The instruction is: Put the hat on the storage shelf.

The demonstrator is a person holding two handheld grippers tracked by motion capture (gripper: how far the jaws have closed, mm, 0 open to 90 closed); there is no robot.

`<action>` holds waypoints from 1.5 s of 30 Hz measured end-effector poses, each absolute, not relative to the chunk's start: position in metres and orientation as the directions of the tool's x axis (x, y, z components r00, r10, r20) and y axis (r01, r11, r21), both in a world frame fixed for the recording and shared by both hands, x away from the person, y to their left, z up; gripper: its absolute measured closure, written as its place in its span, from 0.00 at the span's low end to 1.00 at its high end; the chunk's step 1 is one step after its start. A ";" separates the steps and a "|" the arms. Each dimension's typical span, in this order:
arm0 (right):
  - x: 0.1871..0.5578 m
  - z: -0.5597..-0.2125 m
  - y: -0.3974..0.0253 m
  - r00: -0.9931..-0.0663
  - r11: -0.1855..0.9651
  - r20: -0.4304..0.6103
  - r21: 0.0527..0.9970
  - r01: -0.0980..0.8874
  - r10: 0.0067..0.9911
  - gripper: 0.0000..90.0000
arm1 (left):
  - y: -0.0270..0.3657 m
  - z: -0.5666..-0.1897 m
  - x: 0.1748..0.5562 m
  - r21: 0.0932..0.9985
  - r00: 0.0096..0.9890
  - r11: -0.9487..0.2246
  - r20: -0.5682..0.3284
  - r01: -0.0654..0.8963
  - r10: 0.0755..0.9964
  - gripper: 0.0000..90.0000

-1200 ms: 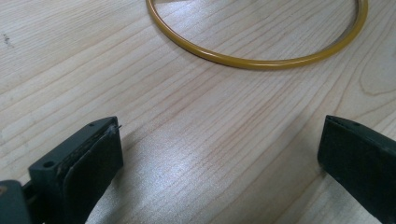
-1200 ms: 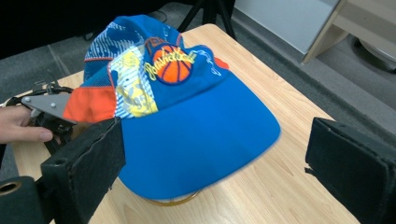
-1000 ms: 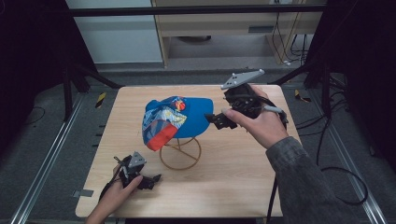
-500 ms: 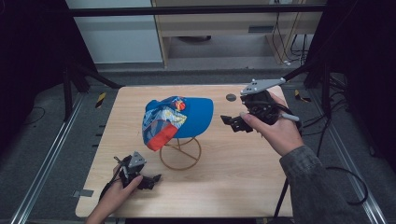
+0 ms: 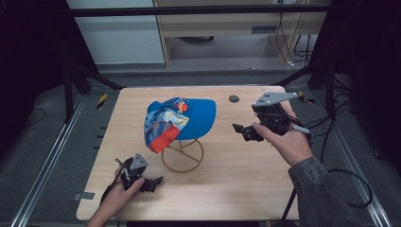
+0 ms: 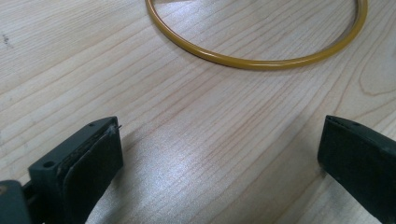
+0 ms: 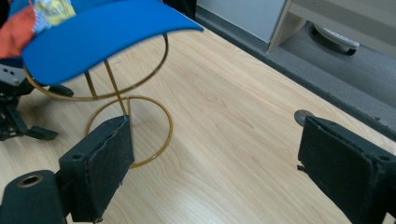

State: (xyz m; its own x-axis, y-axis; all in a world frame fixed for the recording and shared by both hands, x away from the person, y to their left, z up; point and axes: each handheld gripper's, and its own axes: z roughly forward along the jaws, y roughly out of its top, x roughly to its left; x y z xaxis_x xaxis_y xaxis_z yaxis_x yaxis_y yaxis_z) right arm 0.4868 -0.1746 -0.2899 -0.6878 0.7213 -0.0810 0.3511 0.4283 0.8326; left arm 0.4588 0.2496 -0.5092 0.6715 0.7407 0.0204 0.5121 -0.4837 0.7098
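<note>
Bare wood is lying between your right gripper, jaws spread, and the cap sitting on its wire stand mid-table; your left gripper, also spread, is resting near the front edge.

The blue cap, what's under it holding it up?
A gold wire stand holds the cap up. Its round base ring lies flat on the table, and thin wires rise from it. The stand's top is hidden inside the cap.

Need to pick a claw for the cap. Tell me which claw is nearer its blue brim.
The right claw: it faces the blue fabric cap's brim, while the left claw sits low near the table's front edge.
</note>
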 end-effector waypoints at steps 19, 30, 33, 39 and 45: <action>0.481 -0.347 -0.206 -0.650 0.440 -0.092 0.805 0.398 0.755 0.16 | 0.250 -0.509 0.459 0.709 0.673 -0.485 0.020 0.511 0.739 0.00; 0.485 -0.382 -0.218 -0.628 0.428 -0.072 0.791 0.437 0.775 0.19 | 0.250 -0.509 0.459 0.709 0.674 -0.486 0.020 0.511 0.739 0.00; 0.487 -0.388 -0.220 -0.619 0.430 -0.078 0.786 0.444 0.782 0.18 | 0.250 -0.509 0.459 0.709 0.674 -0.486 0.021 0.511 0.739 0.00; 0.489 -0.404 -0.224 -0.609 0.429 -0.076 0.778 0.459 0.790 0.18 | 0.250 -0.509 0.459 0.709 0.674 -0.486 0.021 0.511 0.739 0.00; 0.489 -0.422 -0.229 -0.595 0.414 -0.058 0.771 0.483 0.802 0.17 | 0.250 -0.509 0.459 0.709 0.674 -0.486 0.021 0.511 0.739 0.00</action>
